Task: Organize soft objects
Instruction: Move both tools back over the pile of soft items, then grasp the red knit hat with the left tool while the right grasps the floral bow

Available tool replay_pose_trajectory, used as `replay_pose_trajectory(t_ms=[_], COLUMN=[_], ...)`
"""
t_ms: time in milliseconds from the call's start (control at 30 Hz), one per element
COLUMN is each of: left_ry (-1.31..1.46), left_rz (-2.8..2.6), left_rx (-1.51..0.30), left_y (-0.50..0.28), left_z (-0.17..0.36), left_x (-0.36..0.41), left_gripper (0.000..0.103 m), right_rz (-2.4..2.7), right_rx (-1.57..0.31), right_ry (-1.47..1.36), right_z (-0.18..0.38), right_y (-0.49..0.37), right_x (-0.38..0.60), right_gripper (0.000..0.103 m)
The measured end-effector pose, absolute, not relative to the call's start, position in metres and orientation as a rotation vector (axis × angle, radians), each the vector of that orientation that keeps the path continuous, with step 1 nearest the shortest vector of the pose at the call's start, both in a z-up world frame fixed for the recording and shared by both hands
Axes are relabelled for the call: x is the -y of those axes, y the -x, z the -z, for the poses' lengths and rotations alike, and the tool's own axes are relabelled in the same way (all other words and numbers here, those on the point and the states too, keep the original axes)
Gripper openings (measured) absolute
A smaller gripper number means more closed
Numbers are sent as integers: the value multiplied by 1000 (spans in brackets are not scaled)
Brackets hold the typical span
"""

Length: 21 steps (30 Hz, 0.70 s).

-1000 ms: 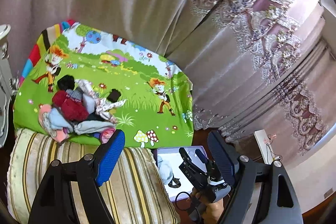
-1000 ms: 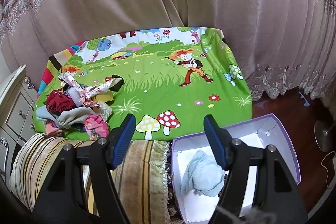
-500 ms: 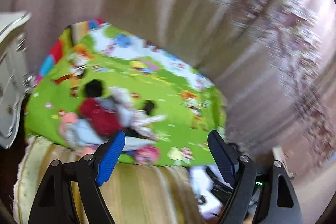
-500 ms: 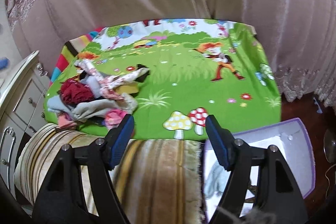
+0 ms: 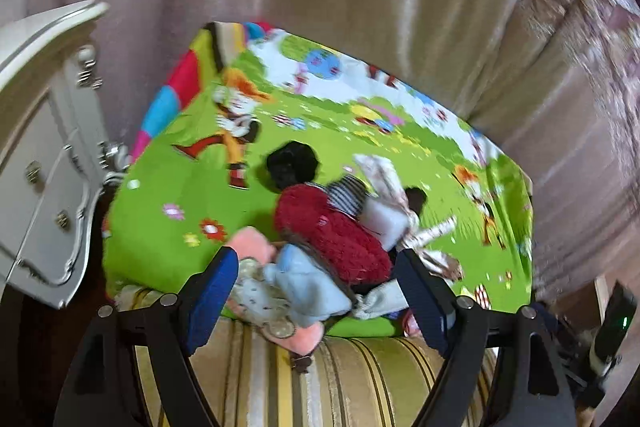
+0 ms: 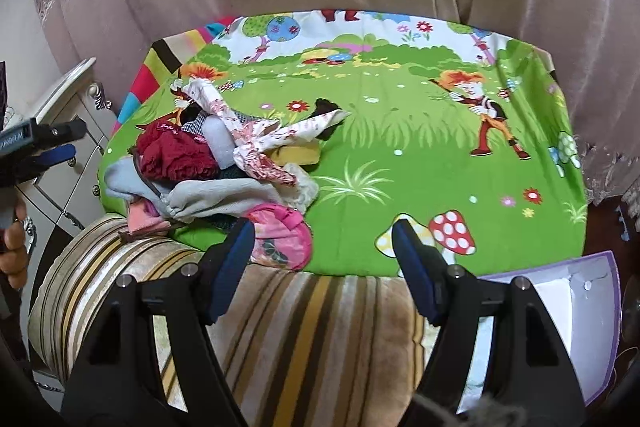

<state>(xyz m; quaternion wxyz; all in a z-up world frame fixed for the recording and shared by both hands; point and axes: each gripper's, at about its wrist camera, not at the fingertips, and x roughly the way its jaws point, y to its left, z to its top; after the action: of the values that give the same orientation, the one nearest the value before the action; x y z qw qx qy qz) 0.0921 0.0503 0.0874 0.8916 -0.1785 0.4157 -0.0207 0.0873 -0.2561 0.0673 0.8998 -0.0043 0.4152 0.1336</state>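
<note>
The left gripper (image 5: 316, 291) is tilted downward, its blue-padded fingers (image 5: 212, 291) spread wide with nothing pinched between them. The right gripper (image 6: 322, 259) is likewise angled down, its fingers (image 6: 412, 259) held apart and empty. At the right view's left edge, the hand (image 6: 14, 247) carrying the left gripper is partly seen.

A surface (image 6: 420, 155) is covered with a bright green cartoon cloth showing grass, flowers, mushrooms and orange-haired figures. On its left part lies a heap of clothes (image 6: 208, 171): a dark red fuzzy piece (image 5: 332, 231) on top, a light blue one (image 5: 304, 287) and a pink one (image 5: 250, 245) at the near edge, a grey one (image 6: 224, 197), a floral strip (image 6: 256, 131), a black piece (image 5: 292, 163) behind. Some pieces hang over the near edge onto a striped cushion (image 6: 312, 323). The right part of the cloth is bare.
</note>
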Motion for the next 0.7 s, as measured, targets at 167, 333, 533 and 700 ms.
replay_pose_trajectory(t_ms=[167, 333, 533, 700], left_ry=[291, 292, 351, 423], left_rz=[117, 107, 81, 47], left_rx=[-904, -941, -1019, -1086], left_y=[-116, -148, -177, -196], left_z=[-79, -66, -44, -25], left_x=[-29, -38, -57, -70], left_gripper=[82, 82, 82, 82], right_rz=[-310, -339, -371, -420], right_rx=[-871, -884, -892, -890], right_ry=[18, 43, 102, 155], right_z=[-65, -63, -58, -52], right_y=[-100, -118, -141, -159], right_x=[241, 225, 203, 180], right_gripper=[74, 74, 74, 74])
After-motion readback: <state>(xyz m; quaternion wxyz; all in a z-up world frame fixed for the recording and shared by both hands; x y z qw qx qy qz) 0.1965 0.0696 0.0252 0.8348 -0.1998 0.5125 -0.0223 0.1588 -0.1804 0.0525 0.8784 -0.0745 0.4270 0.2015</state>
